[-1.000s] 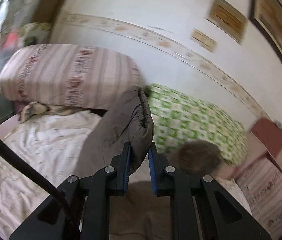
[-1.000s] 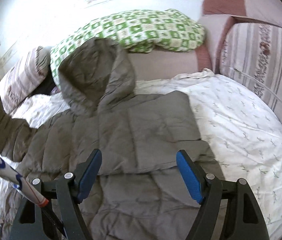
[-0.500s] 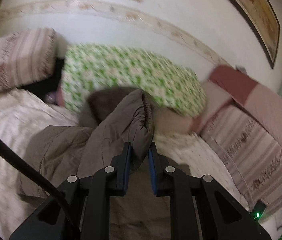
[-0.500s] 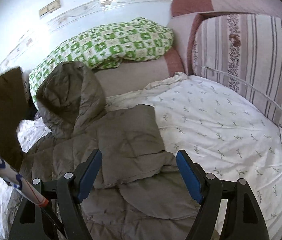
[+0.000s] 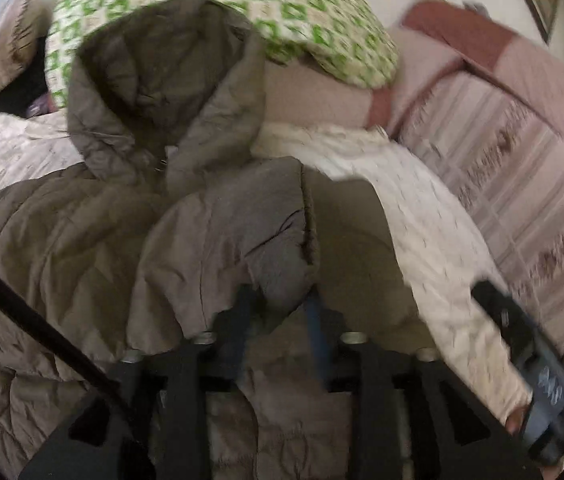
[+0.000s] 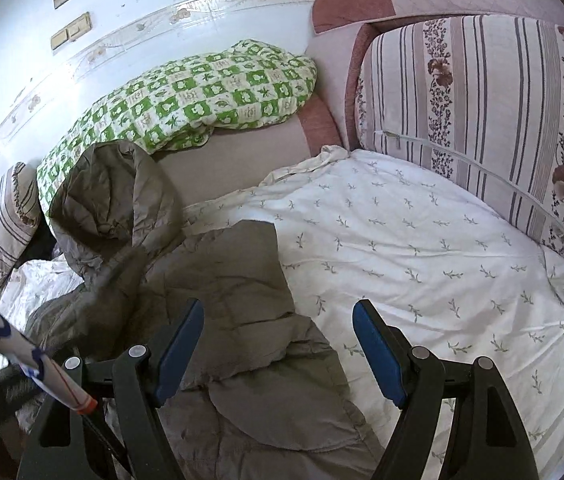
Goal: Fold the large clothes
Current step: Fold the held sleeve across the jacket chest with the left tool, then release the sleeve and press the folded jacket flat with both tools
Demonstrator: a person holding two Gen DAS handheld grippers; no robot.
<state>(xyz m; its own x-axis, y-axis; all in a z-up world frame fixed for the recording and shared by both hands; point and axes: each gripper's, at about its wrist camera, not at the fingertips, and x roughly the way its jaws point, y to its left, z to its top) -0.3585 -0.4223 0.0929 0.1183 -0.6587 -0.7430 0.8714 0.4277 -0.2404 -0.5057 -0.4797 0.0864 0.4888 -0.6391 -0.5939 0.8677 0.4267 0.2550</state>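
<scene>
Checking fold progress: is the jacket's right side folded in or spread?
Folded in: the jacket has one panel doubled over its body, straight edge against the sheet.

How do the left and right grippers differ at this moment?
The left gripper has the jacket's sleeve cuff between jaws that have just been opening; the right gripper stands wide open with nothing between its jaws. Both point down over the grey-brown jacket.

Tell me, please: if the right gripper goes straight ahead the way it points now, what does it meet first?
Probably the white bedsheet, close beside the edge of the grey jacket. The right gripper stands open and empty; depth is hard to judge.
</scene>
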